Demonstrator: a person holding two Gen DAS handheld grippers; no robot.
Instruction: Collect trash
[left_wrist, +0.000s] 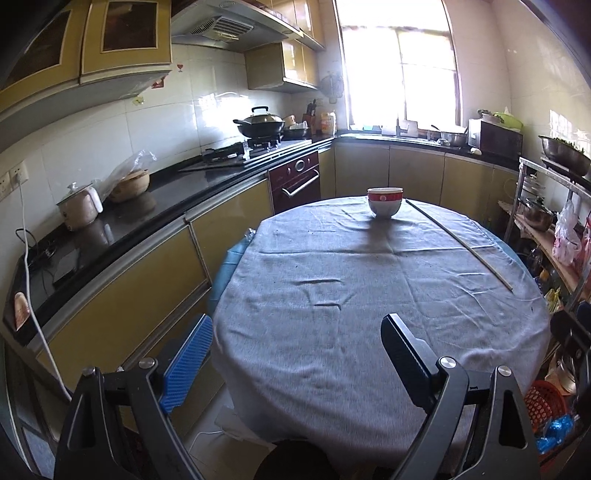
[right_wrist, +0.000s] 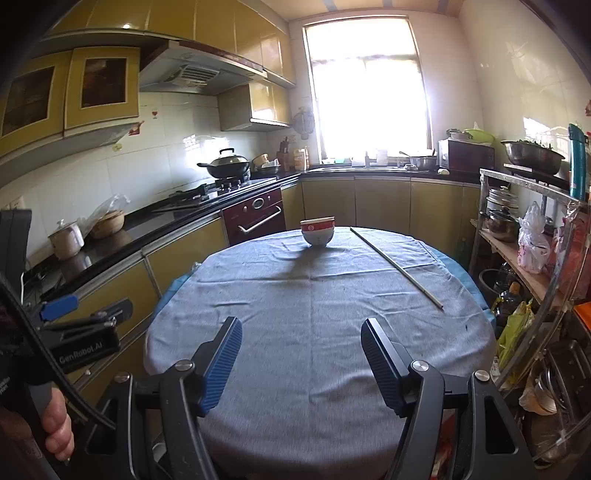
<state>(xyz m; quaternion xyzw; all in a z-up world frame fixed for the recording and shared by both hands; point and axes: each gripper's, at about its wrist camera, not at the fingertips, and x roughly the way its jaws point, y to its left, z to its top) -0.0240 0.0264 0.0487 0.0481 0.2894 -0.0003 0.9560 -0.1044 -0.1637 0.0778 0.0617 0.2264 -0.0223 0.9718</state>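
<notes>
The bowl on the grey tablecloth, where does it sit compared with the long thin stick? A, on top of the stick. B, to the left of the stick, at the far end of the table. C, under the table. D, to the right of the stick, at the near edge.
B: the red and white bowl stands at the far end of the table, apart from the stick, which lies diagonally to its right.
</notes>
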